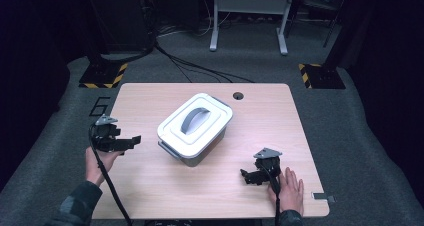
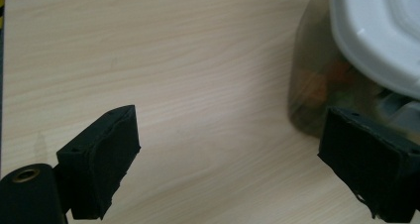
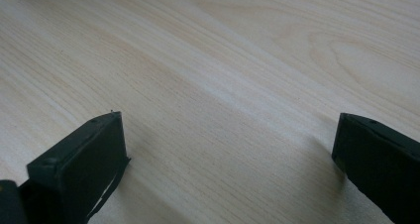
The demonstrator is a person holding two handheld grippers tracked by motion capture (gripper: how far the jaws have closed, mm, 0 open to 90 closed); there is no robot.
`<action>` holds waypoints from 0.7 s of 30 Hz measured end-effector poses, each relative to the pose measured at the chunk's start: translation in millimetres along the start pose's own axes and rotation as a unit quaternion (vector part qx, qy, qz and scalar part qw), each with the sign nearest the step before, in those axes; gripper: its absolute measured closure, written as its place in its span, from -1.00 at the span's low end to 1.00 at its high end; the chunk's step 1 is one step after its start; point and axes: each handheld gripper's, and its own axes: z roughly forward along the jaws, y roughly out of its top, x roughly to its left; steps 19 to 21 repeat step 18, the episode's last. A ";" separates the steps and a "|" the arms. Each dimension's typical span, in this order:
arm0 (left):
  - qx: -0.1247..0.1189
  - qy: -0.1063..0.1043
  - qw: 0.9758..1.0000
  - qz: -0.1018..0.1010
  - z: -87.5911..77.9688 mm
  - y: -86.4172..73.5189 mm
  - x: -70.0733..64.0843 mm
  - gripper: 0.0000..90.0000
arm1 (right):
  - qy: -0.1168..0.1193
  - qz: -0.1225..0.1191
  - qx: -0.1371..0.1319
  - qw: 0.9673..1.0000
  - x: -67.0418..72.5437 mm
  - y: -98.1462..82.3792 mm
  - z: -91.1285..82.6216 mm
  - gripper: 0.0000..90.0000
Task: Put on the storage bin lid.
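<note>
A storage box [image 1: 195, 130] with a white lid and a grey handle [image 1: 194, 120] stands in the middle of the wooden table [image 1: 260, 116]. Its see-through wall [image 2: 317, 90] shows orange and dark things inside. My left gripper [image 1: 131, 142] is held above the table's left side, left of the box and apart from it, pointing toward it. Its jaws stand wide open with bare wood between them [image 2: 228, 179]. My right gripper [image 1: 248, 177] rests low near the front right of the table, open, nothing between its pads [image 3: 228, 174].
A round cable hole [image 1: 238, 95] sits near the table's far edge. A small grey tag [image 1: 322, 197] lies at the front right corner. Cables trail over the floor behind, near a white desk frame [image 1: 248, 16] and yellow-black floor markers [image 1: 102, 76].
</note>
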 end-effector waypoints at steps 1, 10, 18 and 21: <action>0.004 0.006 1.000 -0.002 4.8 -10.2 4.9 -0.81 | 0.000 0.001 0.000 1.000 0.2 0.0 0.0 -1.00; 0.040 0.030 0.999 0.012 39.7 -66.3 19.6 -0.91 | 0.000 0.000 0.000 1.000 0.0 0.0 0.0 -1.00; 0.020 0.043 0.999 0.010 55.0 -93.4 21.8 -1.00 | 0.000 0.000 0.000 1.000 0.0 0.0 0.0 -1.00; 0.020 0.043 0.999 0.010 55.0 -93.4 21.8 -1.00 | 0.000 0.000 0.000 1.000 0.0 0.0 0.0 -1.00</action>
